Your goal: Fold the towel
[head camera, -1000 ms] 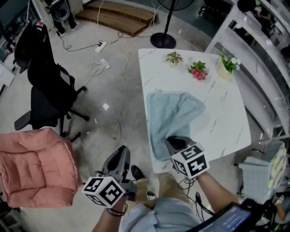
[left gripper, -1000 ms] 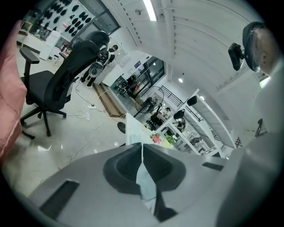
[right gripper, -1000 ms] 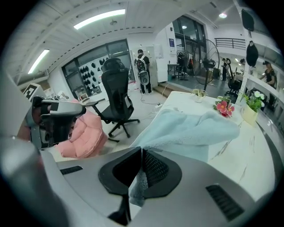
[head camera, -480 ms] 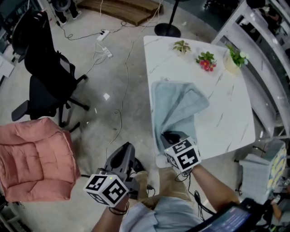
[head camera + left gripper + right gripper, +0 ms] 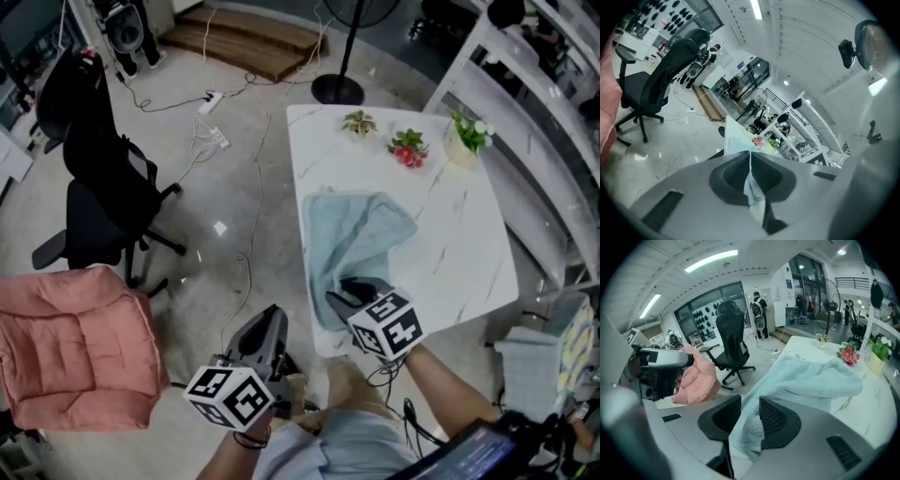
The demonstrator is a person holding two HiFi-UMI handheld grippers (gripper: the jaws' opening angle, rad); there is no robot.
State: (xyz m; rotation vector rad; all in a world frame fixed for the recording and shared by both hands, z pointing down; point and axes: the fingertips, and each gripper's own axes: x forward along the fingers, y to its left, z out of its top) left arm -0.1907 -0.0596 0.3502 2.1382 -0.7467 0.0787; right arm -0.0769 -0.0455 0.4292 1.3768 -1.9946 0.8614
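A light blue towel (image 5: 356, 239) lies rumpled and partly doubled over on the left half of the white marble table (image 5: 459, 253). My right gripper (image 5: 349, 291) is at the towel's near end by the table's front edge. In the right gripper view its jaws (image 5: 750, 399) have just been opening and stand apart, with the towel's (image 5: 811, 376) hemmed edge lying loose between the pads. My left gripper (image 5: 274, 317) hangs off the table over the floor, left of the towel. Its jaws (image 5: 750, 152) are shut; a pale sliver shows in the slit below the tips, and I cannot tell what it is.
Three small potted plants (image 5: 409, 148) stand along the table's far edge. A black office chair (image 5: 98, 187) and a pink cushion (image 5: 75, 342) are on the floor to the left, with cables (image 5: 211, 98) and a fan base (image 5: 337, 86) beyond. White railings (image 5: 534, 122) run along the right.
The right gripper's jaws have parted on the towel's near edge, and the lifted fold now lies lower on the table. The left gripper has shifted slightly to the right.
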